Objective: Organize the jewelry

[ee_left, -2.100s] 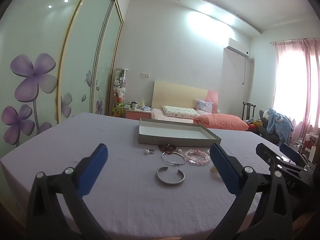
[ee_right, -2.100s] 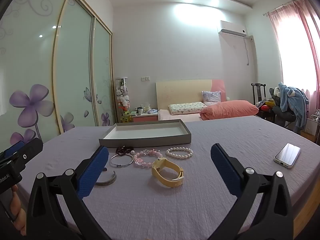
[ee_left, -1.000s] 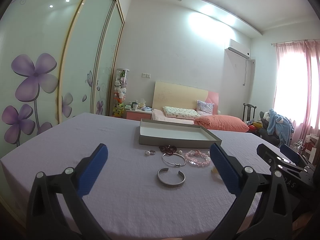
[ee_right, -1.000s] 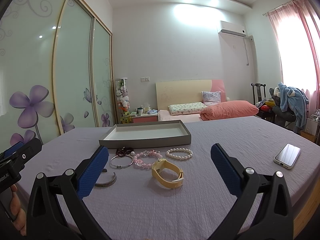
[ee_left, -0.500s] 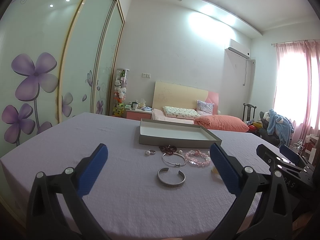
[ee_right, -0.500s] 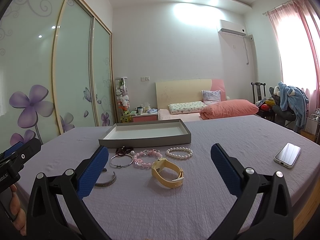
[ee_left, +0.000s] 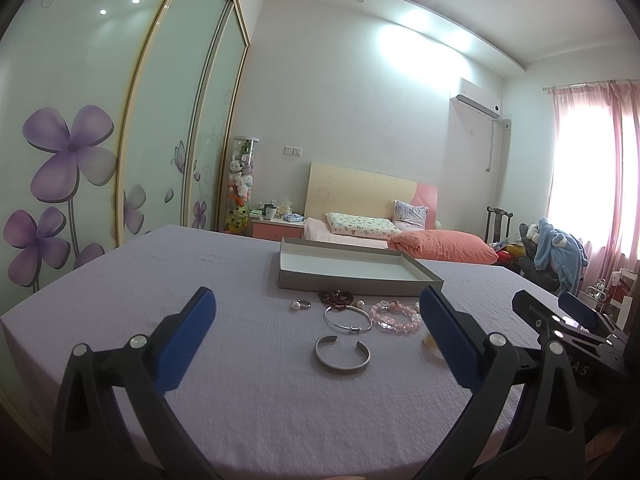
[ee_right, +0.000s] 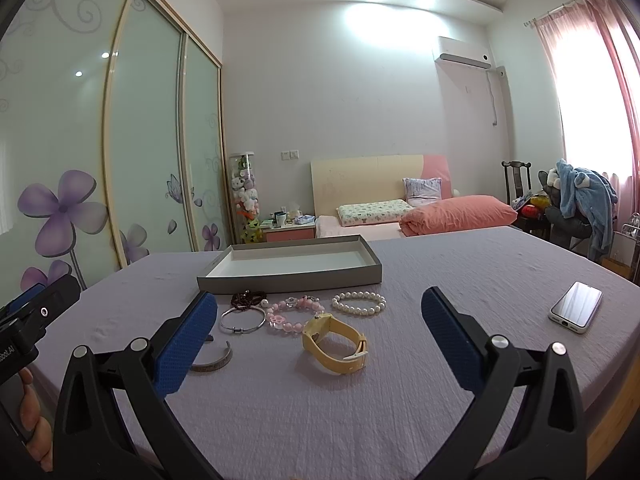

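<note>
A shallow grey tray [ee_left: 360, 278] [ee_right: 288, 276] sits on the lilac tablecloth, with nothing in it. In front of it lie a silver cuff [ee_left: 342, 354] [ee_right: 214, 362], a thin silver bangle [ee_left: 347, 319] [ee_right: 242, 320], a pink bead bracelet [ee_left: 394, 316] [ee_right: 294, 314], a dark red bead string [ee_left: 336, 298] [ee_right: 248, 299] and a pearl ring [ee_left: 300, 305]. A pearl bracelet [ee_right: 359, 304] and a yellow watch [ee_right: 335, 345] show in the right wrist view. My left gripper [ee_left: 316, 336] and right gripper [ee_right: 320, 336] hang open above the near table, holding nothing.
A phone [ee_right: 576, 307] lies face up at the table's right side. Behind the table are a bed with a pink quilt [ee_right: 456, 210], a sliding wardrobe [ee_left: 100, 140] on the left and a chair with blue clothes [ee_right: 580, 196]. A hand [ee_right: 34, 420] holds the left gripper.
</note>
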{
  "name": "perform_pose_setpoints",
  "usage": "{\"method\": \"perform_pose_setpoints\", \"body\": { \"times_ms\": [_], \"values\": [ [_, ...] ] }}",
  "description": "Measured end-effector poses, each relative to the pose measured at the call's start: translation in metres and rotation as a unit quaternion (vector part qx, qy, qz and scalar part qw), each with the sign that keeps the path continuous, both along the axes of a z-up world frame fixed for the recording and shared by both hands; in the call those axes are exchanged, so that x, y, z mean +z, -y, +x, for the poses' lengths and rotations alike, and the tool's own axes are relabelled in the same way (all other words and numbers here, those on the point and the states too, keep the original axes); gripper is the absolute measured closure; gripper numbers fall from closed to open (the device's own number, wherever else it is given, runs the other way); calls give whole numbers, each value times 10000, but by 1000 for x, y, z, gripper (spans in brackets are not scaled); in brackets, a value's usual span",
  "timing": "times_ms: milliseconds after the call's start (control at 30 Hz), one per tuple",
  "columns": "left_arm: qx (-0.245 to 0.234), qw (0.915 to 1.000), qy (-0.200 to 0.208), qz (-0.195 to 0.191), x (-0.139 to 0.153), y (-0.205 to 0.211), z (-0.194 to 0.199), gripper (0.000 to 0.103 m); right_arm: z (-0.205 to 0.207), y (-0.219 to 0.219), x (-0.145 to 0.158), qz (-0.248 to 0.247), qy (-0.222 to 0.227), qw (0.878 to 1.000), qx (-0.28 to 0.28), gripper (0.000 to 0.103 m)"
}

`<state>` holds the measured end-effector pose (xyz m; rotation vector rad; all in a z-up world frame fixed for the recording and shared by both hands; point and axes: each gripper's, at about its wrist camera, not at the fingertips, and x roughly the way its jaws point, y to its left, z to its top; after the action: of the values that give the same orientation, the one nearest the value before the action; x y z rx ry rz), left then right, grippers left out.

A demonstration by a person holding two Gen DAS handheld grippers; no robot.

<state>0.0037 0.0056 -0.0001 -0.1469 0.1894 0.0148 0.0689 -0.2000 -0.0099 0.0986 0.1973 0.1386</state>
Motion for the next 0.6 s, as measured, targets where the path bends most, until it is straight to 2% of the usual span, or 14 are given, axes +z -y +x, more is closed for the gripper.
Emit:
{"method": "perform_pose_setpoints", "body": {
  "times_ms": [600],
  "values": [
    [1,10000,0,-4,0,0,1,4,0,0,0,8,-5,10000,1,2]
  ]
}}
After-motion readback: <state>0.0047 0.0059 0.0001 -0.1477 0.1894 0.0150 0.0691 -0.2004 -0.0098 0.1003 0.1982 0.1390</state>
